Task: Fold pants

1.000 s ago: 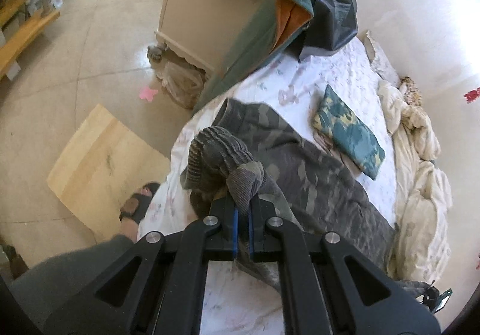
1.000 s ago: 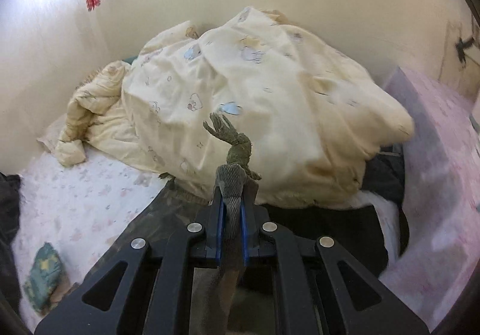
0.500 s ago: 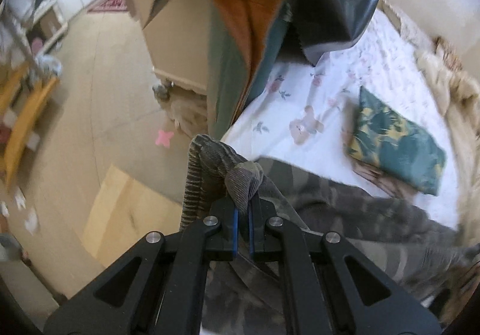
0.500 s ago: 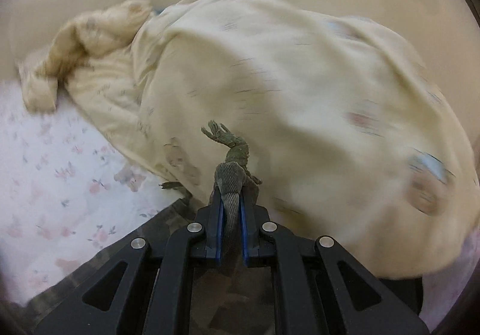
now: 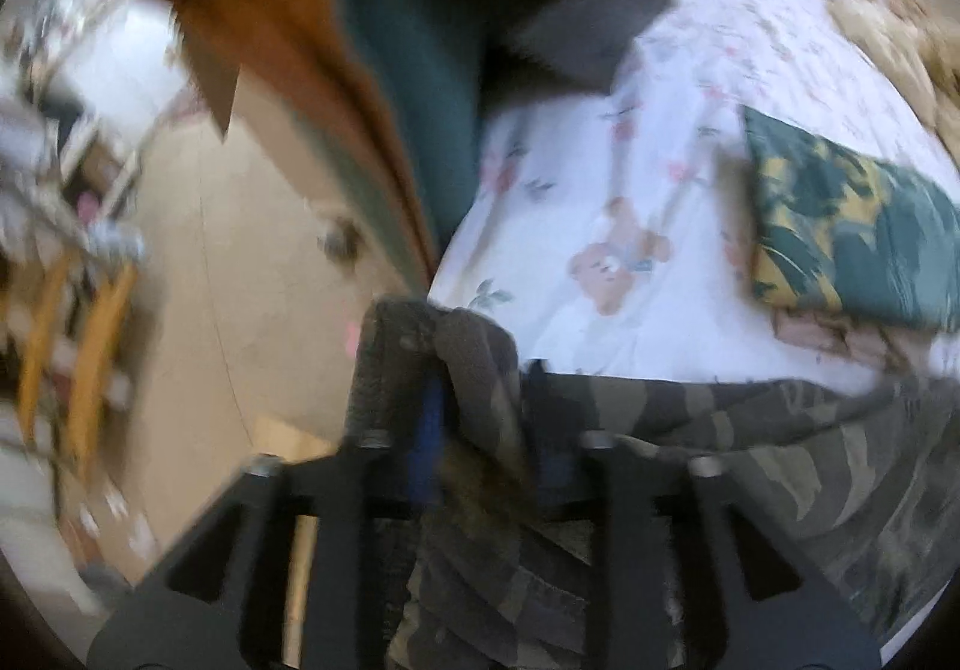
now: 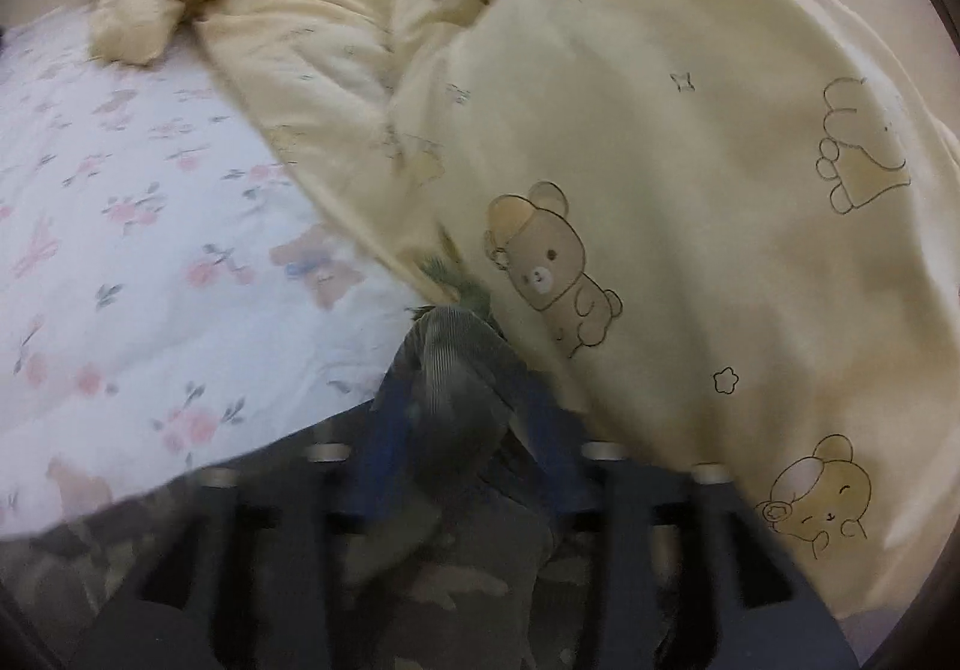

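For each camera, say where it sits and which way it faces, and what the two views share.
Left wrist: on the left gripper, looking steeply down at the bed's edge, the floor and hanging clothes; its fingers show, jaws opening, pants cuff between them.
Right wrist: on the right gripper, looking down across the bed at a yellow quilt; fingers show, jaws opening, ribbed cuff between them.
Shared: the camouflage pants and the floral sheet.

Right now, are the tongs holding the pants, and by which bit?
Both tongs are opening, so neither pinches anymore. The pants' ribbed cuffs still lie between them: one in the left tongs, one in the right tongs.
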Demonstrator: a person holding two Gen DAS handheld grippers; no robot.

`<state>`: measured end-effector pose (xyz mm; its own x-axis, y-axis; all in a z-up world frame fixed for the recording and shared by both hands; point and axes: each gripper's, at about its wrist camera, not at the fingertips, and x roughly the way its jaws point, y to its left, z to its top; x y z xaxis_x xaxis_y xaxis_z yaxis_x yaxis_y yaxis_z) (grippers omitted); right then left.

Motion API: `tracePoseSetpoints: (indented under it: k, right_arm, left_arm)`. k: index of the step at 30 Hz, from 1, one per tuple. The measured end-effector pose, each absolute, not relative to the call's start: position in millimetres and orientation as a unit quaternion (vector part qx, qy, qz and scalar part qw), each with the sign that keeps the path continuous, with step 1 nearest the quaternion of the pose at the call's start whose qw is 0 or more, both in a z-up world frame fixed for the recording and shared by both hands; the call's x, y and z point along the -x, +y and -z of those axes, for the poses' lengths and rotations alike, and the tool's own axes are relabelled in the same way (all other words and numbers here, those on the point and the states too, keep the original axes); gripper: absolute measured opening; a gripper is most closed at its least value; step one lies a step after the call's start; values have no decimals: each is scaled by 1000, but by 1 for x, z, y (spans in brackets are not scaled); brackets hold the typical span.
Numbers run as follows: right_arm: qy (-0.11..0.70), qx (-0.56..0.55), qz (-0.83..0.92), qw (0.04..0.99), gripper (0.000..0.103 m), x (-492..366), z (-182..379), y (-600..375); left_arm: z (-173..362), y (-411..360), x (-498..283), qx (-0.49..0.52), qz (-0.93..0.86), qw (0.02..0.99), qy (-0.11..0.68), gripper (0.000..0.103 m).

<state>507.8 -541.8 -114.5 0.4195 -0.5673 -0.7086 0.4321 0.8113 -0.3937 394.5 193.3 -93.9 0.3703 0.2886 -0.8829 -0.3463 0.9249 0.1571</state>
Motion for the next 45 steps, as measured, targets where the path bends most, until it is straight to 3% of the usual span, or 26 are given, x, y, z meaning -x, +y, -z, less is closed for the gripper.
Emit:
tracePoseSetpoints:
  k: [1,3,8,13,22,24,26,30,34,38,43,45]
  right_arm:
    - [442,79,288,846,67,-502,109,-539]
    - [435,80,258,859,67,-489,94,-533]
    - [443,53,209,870,67,-438,75,-533]
    - [484,-54,232,842,65,-391,102,-567]
    - [493,-140,267,817,57,-407,163,-606]
    - [517,-122,265,805,48,-417,179,-602]
    - [526,-99,256,805,0,-421,182,-593]
    - [474,-88,269,834,0,-401,152,-588]
    - [443,-100,276,847,0,-366,122,-592]
    - [449,-188,245,839,0,-358,127,-611]
    - [480,-165,259,822,8,-379,149,-610]
    - [485,-178,256,817,21,-387,159,-612]
  left_arm:
    - [88,187,-392,12,-189,836,516,66]
    - [75,178,-387,-17,-196,850,488,79]
    - [53,154,-378,-31,-163,872,460,79]
    - [61,129,-378,-7,-101,867,489,79]
    - [152,112,-383,-121,-119,809,562,81]
    - [167,98,-378,-190,-120,800,556,81]
    - [169,85,-376,-230,-129,797,543,80]
    - [155,92,-380,-151,-122,811,552,79]
    - [161,92,-379,-153,-122,804,562,79]
    - [154,94,-375,-131,-117,809,560,79]
    - [135,95,-369,-125,-125,830,529,79]
    - [127,93,-371,-116,-125,838,518,79]
